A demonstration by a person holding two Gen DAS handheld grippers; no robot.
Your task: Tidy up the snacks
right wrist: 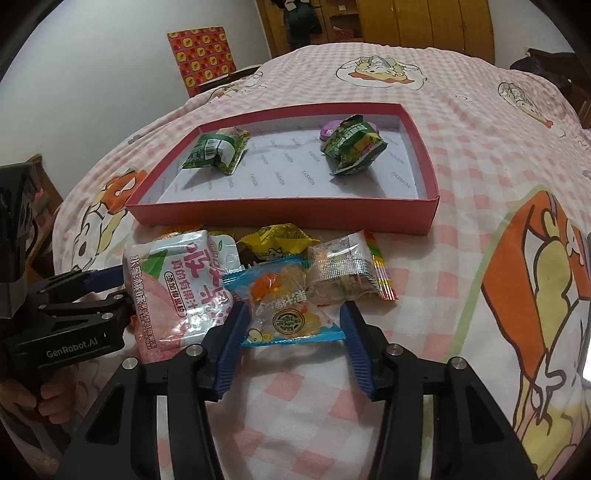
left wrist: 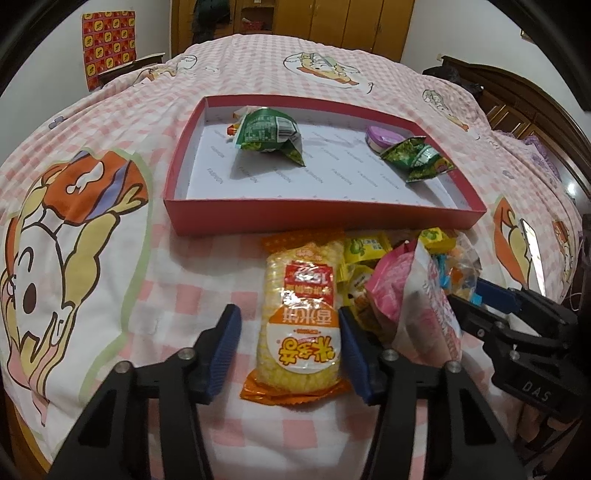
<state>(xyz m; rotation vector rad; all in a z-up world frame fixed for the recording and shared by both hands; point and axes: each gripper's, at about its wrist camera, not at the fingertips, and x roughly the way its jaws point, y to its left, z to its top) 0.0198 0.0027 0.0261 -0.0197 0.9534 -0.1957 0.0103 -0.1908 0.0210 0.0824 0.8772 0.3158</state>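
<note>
A red shallow box point(left wrist: 295, 216) point(right wrist: 284, 216) lies on the bed and holds two green snack packs point(left wrist: 267, 133) point(right wrist: 354, 144) and a purple tub point(left wrist: 382, 137). In front of it lies a pile of snacks. My left gripper point(left wrist: 290, 349) is open, its fingers on either side of a yellow rice-cracker pack point(left wrist: 301, 325). My right gripper point(right wrist: 293, 339) is open around a blue-edged clear candy pack point(right wrist: 284, 310). A pink-and-white pouch point(left wrist: 417, 291) point(right wrist: 177, 284) stands between the two grippers.
Yellow candies point(right wrist: 277, 240) and a clear wrapped snack point(right wrist: 347, 269) lie in the pile by the box. The bed has a pink checked sheet point(left wrist: 110, 258). Wooden wardrobes point(left wrist: 351, 22) stand behind, a dark headboard point(left wrist: 517, 96) at the right.
</note>
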